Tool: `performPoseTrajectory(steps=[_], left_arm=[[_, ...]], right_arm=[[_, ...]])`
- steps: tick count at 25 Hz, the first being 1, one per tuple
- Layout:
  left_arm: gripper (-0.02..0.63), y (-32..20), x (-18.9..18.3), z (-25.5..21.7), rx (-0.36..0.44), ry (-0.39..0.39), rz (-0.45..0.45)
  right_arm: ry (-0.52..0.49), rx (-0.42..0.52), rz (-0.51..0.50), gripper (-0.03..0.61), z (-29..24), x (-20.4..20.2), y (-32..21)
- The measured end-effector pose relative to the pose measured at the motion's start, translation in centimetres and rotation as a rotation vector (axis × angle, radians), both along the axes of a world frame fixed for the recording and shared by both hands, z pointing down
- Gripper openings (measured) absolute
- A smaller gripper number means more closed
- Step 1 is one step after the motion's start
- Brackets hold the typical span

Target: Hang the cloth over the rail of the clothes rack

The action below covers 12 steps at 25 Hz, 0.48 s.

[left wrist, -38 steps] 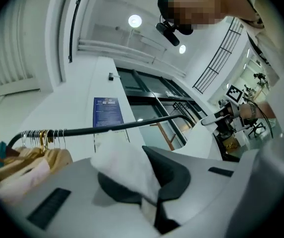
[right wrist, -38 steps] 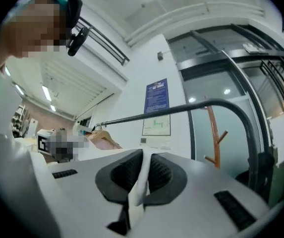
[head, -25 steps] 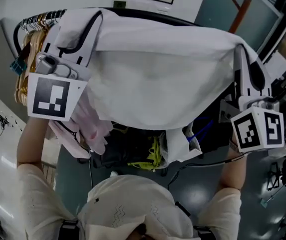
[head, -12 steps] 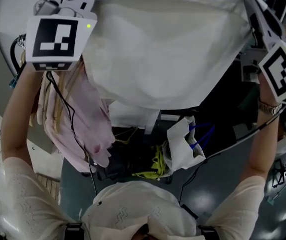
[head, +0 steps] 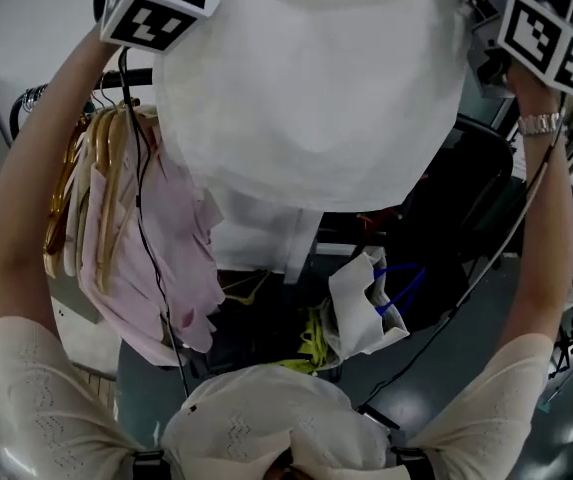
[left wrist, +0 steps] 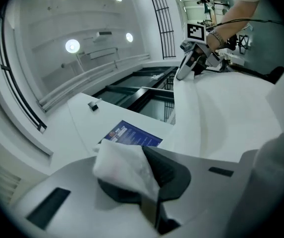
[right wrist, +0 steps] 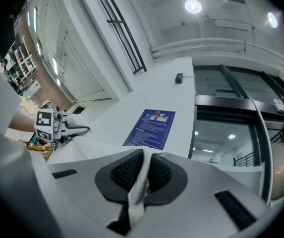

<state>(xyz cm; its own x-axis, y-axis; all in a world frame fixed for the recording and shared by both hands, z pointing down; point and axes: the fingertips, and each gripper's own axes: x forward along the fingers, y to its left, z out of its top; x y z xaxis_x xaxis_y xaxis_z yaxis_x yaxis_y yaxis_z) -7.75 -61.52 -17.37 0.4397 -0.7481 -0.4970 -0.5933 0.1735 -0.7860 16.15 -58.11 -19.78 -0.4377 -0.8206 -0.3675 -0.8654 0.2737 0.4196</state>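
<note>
Round ceiling lights (right wrist: 193, 6) glow in a white ceiling. A blue notice (right wrist: 151, 128) hangs on a white wall (right wrist: 181, 95), just beside dark-framed windows (right wrist: 231, 118) that reflect more lamps. Down below, the floor (head: 456, 358) is grey and smooth.

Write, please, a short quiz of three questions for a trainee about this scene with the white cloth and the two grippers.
1. True or false: the left gripper is open and empty.
2. What hangs on the hangers at the left of the head view? A. pink garments B. a blue towel C. a black coat
3. Fill in: the white cloth is pinched by ___ grippers, the right gripper included.

Key:
1. False: it is shut on a corner of the white cloth.
2. A.
3. Two.
</note>
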Motion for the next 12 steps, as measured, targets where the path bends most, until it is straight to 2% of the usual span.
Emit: performPoseTrajectory(steps=[3, 6, 12], left_arm=[[0.015, -3.7, 0.7, 1.9, -0.100, -0.067, -0.049], [0.015, -6.2, 1.3, 3.8, -0.139, -0.121, -0.083], [0.015, -9.8, 2.0, 9.0, -0.230, -0.216, -0.167]], right_arm=[[0.035, -0.123, -0.033, 0.021, 2.7, 0.6, -3.7], [0.103, -0.249, -0.069, 0.021, 5.9, 1.2, -6.4], [0.231, -0.419, -0.190, 0.026, 10.7, 1.4, -8.2]])
